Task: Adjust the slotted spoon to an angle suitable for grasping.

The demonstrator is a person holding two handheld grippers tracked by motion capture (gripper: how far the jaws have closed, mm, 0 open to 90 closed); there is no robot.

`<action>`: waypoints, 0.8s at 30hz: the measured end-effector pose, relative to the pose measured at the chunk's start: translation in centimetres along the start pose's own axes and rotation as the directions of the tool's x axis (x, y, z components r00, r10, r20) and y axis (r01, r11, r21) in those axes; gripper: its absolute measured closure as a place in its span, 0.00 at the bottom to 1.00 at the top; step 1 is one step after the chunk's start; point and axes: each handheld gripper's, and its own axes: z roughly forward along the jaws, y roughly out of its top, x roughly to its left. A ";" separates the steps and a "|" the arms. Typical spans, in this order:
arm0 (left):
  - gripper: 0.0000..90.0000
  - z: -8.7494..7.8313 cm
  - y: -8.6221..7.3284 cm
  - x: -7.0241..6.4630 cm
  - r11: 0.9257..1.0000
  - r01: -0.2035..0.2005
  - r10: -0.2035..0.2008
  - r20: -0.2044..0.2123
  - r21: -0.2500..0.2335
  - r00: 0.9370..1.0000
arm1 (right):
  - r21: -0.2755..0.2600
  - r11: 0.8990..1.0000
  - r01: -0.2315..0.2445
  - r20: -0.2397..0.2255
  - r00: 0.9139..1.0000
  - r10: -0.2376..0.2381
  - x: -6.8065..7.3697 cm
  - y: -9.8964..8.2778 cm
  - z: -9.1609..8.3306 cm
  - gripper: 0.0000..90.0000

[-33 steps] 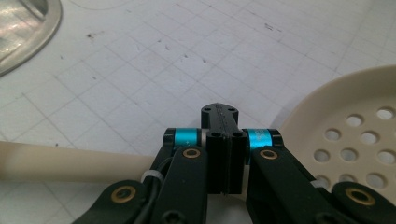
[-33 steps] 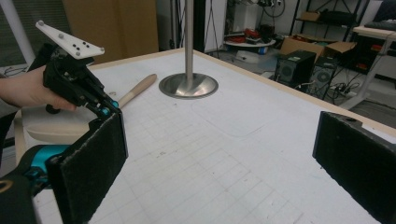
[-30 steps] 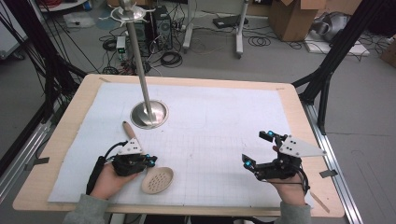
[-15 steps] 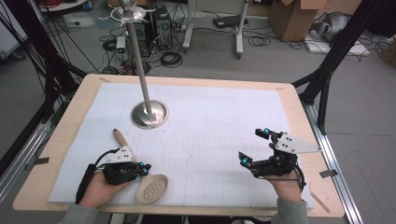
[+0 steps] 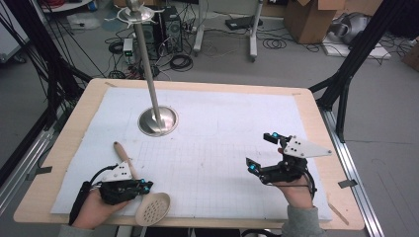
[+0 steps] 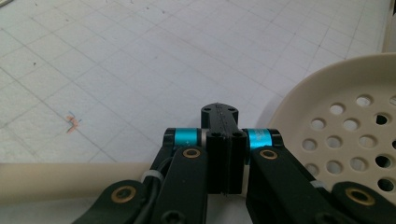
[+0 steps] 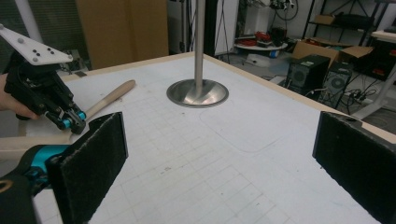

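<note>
A beige slotted spoon (image 5: 152,209) lies at the table's front left, its wooden handle (image 5: 123,155) pointing away from the edge. My left gripper (image 5: 145,186) lies across that handle with its jaws pressed together and nothing between the pads. In the left gripper view the shut left gripper (image 6: 219,113) points over the white mat, the handle (image 6: 46,179) runs beneath its body, and the perforated bowl (image 6: 345,126) sits to the right. Whether it presses on the handle I cannot tell. My right gripper (image 5: 261,151) hovers at the front right, open wide and holding nothing, as the right gripper view (image 7: 222,163) confirms.
A tall metal pole on a round steel base (image 5: 157,121) stands at the mat's back left, also in the right gripper view (image 7: 198,93). The white gridded mat (image 5: 222,128) covers the wooden table (image 5: 316,98). Cables, boxes and black frame struts surround the table.
The left gripper has slid toward the table's front-left edge, and the spoon has shifted along with it. The right gripper has stayed almost still and open.
</note>
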 end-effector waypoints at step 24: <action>1.00 -5.5 -2.9 4.8 0.980 0.137 -0.163 -0.190 -0.145 0.968 | 0.013 1.000 0.008 -0.011 1.000 -0.008 0.1 0.0 0.8 0.02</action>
